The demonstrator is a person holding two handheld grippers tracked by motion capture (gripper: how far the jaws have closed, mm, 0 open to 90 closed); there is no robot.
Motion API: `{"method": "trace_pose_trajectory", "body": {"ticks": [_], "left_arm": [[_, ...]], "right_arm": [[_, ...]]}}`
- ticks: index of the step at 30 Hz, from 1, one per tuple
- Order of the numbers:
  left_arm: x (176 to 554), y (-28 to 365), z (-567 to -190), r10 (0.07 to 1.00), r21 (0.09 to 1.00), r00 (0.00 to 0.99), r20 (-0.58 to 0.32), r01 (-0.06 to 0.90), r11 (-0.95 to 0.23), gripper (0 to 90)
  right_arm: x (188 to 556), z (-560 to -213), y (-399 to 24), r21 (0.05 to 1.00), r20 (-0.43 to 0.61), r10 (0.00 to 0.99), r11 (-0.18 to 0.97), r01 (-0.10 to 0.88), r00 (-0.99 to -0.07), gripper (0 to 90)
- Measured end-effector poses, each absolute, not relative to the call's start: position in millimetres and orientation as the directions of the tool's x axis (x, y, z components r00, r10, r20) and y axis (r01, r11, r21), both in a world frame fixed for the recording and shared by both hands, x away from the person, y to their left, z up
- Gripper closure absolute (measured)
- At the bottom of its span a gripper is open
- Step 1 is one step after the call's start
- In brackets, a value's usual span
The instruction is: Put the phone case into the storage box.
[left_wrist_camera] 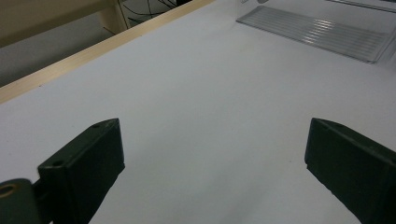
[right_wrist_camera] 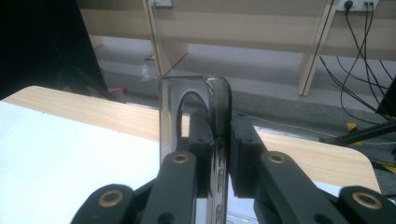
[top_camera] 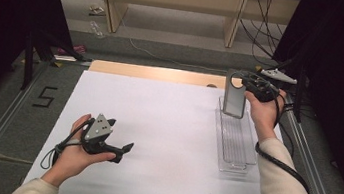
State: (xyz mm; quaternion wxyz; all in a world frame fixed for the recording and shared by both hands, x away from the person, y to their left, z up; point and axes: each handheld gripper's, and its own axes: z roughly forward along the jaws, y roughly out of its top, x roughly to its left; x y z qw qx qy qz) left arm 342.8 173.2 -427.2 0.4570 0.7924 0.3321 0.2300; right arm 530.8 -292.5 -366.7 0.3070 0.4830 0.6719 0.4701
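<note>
Both arms wear soft cream sleeves. The left gripper (top_camera: 117,151) is black, with a grey three-cornered plate on top and a black cable looping from it. The right gripper (top_camera: 248,82) is black too, with round brass rivets on its links and a thick black cable.

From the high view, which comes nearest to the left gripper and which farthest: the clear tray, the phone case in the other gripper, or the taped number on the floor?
Measured from the left gripper:
1. Taped number, on the grey floor to its left and a little beyond.
2. Clear tray, lying on the table's right side.
3. Phone case, held upright at the tray's far end by the right gripper.
</note>
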Motion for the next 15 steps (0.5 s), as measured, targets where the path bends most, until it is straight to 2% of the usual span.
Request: {"method": "trace_pose_trajectory", "body": {"ticks": [15], "left_arm": [[343.0, 174.0, -426.2, 0.737, 0.879, 0.674, 0.057, 0.316, -0.357, 4.3]], "right_arm": [[533.8, -374.4, -290.9, 0.924, 0.048, 0.936, 0.092, 0.372, -0.349, 81.9]]}}
